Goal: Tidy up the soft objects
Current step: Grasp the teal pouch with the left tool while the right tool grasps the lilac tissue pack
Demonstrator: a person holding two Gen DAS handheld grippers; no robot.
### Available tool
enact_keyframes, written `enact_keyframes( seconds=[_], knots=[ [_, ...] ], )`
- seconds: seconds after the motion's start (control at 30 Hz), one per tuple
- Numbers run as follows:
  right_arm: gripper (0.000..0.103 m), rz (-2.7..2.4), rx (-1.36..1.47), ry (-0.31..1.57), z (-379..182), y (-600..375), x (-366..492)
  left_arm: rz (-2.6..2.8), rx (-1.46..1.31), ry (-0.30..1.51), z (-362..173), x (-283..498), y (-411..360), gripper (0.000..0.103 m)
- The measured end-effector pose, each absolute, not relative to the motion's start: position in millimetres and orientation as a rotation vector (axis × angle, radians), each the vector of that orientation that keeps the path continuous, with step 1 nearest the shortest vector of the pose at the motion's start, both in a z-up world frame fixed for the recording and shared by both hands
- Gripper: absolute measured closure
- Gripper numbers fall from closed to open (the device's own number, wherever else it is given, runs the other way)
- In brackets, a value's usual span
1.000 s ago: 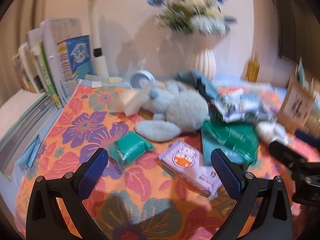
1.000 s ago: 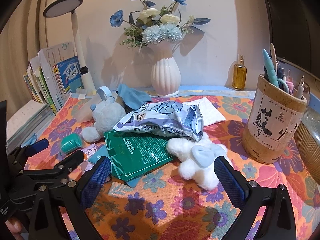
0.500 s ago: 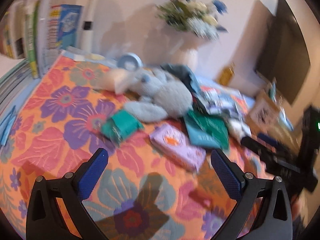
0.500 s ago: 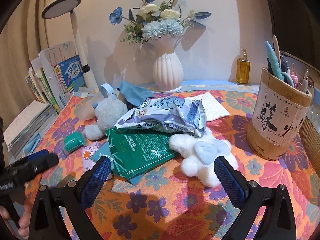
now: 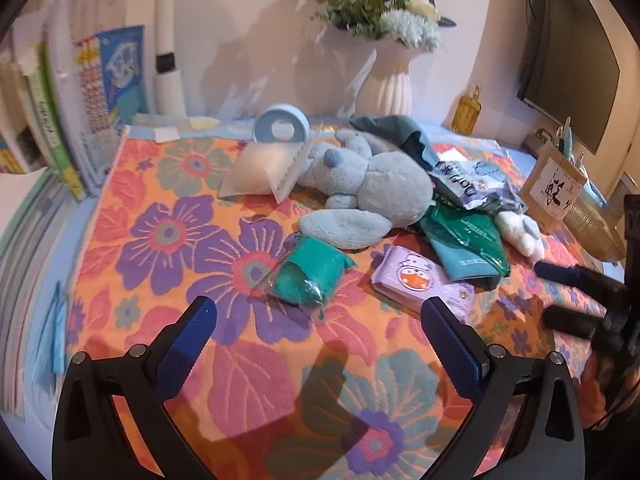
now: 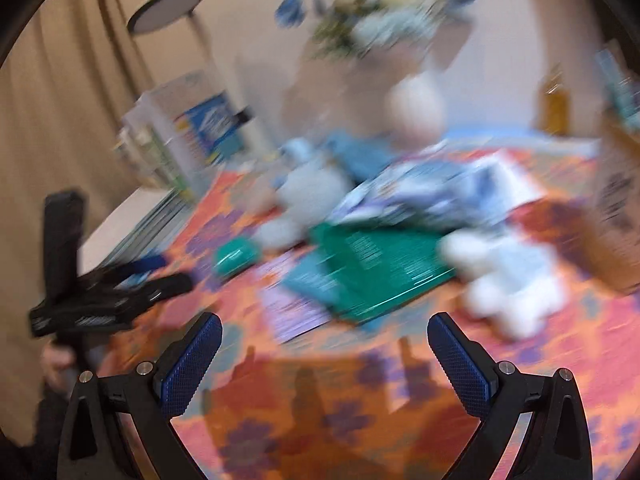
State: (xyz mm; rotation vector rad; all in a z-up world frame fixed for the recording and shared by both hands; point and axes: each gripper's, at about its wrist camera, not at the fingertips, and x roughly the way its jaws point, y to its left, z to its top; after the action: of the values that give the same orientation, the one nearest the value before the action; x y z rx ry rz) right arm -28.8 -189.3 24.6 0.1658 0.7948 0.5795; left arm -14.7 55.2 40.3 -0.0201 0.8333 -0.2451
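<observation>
A floral cloth [image 5: 224,248] carries a heap of soft things. In the left wrist view a grey-blue plush bunny [image 5: 376,192] lies mid-table, with a teal wrapped pack [image 5: 310,274] and a purple wipes pack [image 5: 420,280] in front of it. A green packet [image 5: 464,236], a blue-white bag [image 5: 472,184] and a white plush [image 5: 520,230] lie to the right. My left gripper [image 5: 318,308] hangs open just short of the teal pack, holding nothing. The right wrist view is blurred. There my right gripper [image 6: 324,322] stands wide before the green packet [image 6: 380,260], its jaws closing with nothing between them.
Books [image 5: 80,100] stand at the left edge beside a lamp post [image 5: 168,60]. A white vase [image 5: 386,84], an amber bottle [image 5: 468,110] and a tape roll [image 5: 282,128] line the back. A wooden pen holder [image 5: 554,188] stands at the right, a clear pouch [image 5: 260,168] beside the bunny.
The left wrist view has swung, so the teal pack now sits nearly centred ahead of the fingers. The right wrist view has turned and blurred, with the left gripper higher at its left side.
</observation>
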Motion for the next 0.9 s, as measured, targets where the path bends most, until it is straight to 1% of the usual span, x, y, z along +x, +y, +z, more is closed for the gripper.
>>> enact_keyframes(
  seconds=[0.03,0.07,0.1,0.3,0.37,0.43,0.5,0.53,0.57,0.6,0.63,0.67,0.7,0.73,0.77,0.8,0.87,0.9],
  knots=[
    [0.011,0.594,0.166,0.814,21.4,-182.2,-26.7,-0.255,-0.020,0.851,38.1,-9.1,55.4,0.002],
    [0.023,0.628,0.165,0.852,17.3,-172.3,-22.3,-0.269,-0.015,0.862,35.7,-3.8,54.8,0.002],
    [0.031,0.650,0.160,0.872,15.3,-166.7,-19.8,-0.275,-0.005,0.864,34.1,-0.6,53.2,0.002],
    [0.032,0.637,0.047,0.877,14.0,-136.9,-12.2,-0.300,0.057,0.883,26.3,15.7,45.1,0.005],
    [0.032,0.623,0.004,0.885,14.3,-127.7,-5.7,-0.311,0.056,0.887,24.1,19.6,44.3,0.010],
    [0.032,0.604,-0.041,0.887,10.5,-117.6,-1.2,-0.313,0.056,0.896,20.7,23.2,44.2,0.013],
    [0.031,0.578,-0.093,0.879,6.2,-106.2,1.5,-0.317,0.053,0.906,15.7,25.9,44.8,0.021],
    [0.031,0.567,-0.114,0.881,4.8,-101.9,3.6,-0.321,0.049,0.910,13.9,26.0,44.9,0.028],
    [0.031,0.553,-0.138,0.879,2.8,-95.2,6.4,-0.325,0.045,0.917,11.3,26.5,45.3,0.040],
    [0.031,0.547,-0.153,0.876,2.3,-91.4,7.8,-0.324,0.045,0.922,9.4,26.7,45.7,0.045],
    [0.031,0.544,-0.157,0.877,2.9,-93.5,6.9,-0.320,0.045,0.919,9.6,26.1,46.0,0.053],
    [0.031,0.539,-0.161,0.878,2.5,-91.9,8.2,-0.324,0.039,0.912,10.8,25.3,46.6,0.059],
    [0.034,0.536,-0.160,0.878,3.2,-91.9,8.9,-0.338,0.028,0.902,12.4,23.7,47.6,0.064],
    [0.038,0.532,-0.154,0.877,4.1,-92.7,9.5,-0.342,0.024,0.896,13.0,22.9,47.9,0.067],
    [0.054,0.522,-0.149,0.874,5.3,-94.2,10.0,-0.332,0.023,0.884,14.5,20.9,48.6,0.067],
    [0.061,0.519,-0.141,0.870,6.0,-92.5,9.8,-0.319,0.023,0.871,16.8,17.8,49.5,0.067],
    [0.062,0.533,-0.107,0.865,8.1,-98.0,8.0,-0.320,0.004,0.857,20.4,12.4,50.9,0.067],
    [0.071,0.544,-0.094,0.863,9.5,-100.6,4.7,-0.326,-0.010,0.852,22.2,8.9,52.0,0.067]
  ],
)
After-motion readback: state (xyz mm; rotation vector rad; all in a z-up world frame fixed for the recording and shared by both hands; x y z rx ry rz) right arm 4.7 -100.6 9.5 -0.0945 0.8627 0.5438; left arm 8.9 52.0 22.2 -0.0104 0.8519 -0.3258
